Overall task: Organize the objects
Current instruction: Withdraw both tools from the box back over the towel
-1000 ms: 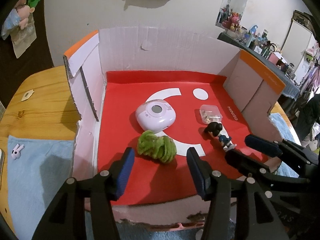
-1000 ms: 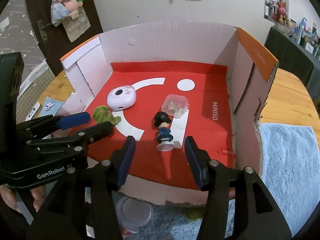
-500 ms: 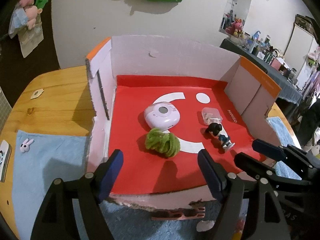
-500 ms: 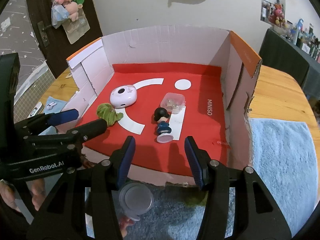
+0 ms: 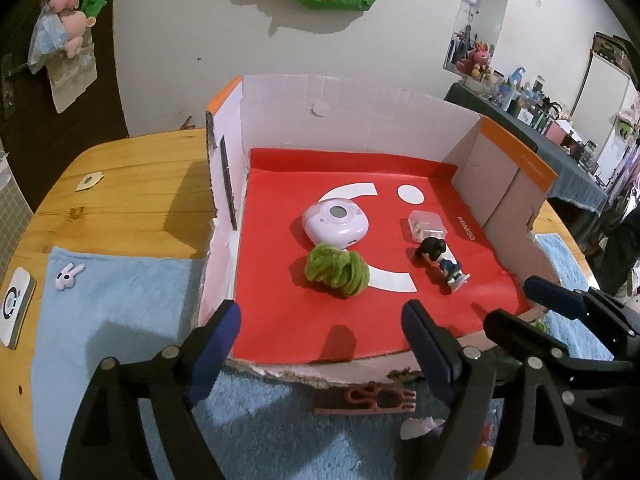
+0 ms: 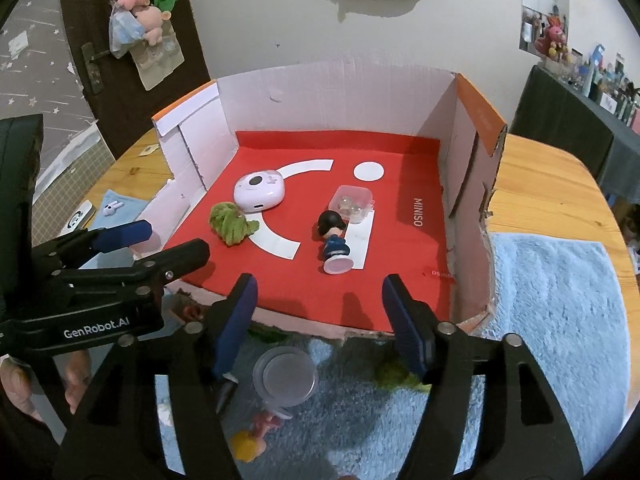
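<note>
An open cardboard box [image 5: 360,112] [image 6: 340,92] with a red floor holds a pale purple round device [image 5: 335,222] [image 6: 259,190], a green fuzzy toy [image 5: 336,272] [image 6: 232,223], a clear plastic case [image 5: 426,225] [image 6: 353,204] and a dark-haired figurine [image 5: 440,262] [image 6: 334,242] lying down. My left gripper [image 5: 320,340] is open and empty, in front of the box. My right gripper [image 6: 320,320] is open and empty over the blue towel [image 6: 552,300]. Under it stand a figurine in a clear round case [image 6: 286,376] and a yellow-haired figurine [image 6: 248,444].
A brown hair clip [image 5: 368,396] lies on the towel by the box's torn front edge. A white earbud [image 5: 67,276] and a white card [image 5: 14,312] lie at the left on the towel [image 5: 120,300]. The wooden table [image 5: 120,184] extends behind.
Both grippers have pulled back out of the box and toward me. The left gripper's jaws have widened. The objects in the box have not moved.
</note>
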Available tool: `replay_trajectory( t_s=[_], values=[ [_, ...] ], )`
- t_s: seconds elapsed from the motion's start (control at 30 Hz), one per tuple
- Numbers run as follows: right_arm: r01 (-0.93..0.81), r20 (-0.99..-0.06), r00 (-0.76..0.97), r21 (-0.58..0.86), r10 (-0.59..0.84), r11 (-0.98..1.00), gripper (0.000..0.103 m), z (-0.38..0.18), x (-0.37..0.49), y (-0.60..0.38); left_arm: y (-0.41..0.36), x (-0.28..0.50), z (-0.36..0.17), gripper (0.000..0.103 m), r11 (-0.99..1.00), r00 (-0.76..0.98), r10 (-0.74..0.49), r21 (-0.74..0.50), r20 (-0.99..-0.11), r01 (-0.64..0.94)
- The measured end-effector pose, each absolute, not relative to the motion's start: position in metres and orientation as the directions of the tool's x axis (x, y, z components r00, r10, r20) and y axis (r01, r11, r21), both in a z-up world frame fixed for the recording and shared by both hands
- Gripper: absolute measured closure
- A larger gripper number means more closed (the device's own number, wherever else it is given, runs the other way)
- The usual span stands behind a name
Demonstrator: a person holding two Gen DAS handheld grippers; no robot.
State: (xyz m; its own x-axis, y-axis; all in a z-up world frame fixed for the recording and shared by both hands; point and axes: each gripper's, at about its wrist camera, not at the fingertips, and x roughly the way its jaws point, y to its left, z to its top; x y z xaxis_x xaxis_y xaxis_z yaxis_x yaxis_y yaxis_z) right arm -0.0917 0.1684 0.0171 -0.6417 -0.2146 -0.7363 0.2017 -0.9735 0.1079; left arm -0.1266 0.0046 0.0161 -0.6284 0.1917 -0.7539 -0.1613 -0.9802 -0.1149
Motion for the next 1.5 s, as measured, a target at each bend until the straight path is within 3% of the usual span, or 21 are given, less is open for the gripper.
replay_trajectory(
  t_s=[0.5,0.6,1.5],
  values=[
    [0.204,-0.718,-0.665,0.088,-0.204,-0.975,0.026,0.025,-0.072,0.168,0.001,-0.108,0.026,0.004,-0.986,-0.664,0.157,-0.085,-0.731,-0.14],
    [0.203,-0.719,-0.665,0.088,-0.203,-0.975,0.022,0.025,-0.069,0.168,-0.001,-0.103,0.027,0.004,-0.988,-0.665,0.151,-0.083,-0.732,-0.134],
    [0.184,-0.725,-0.66,0.097,-0.196,-0.978,0.02,0.011,-0.025,0.17,-0.004,-0.06,0.014,0.004,-0.989,-0.659,0.147,-0.092,-0.737,-0.118]
  ],
)
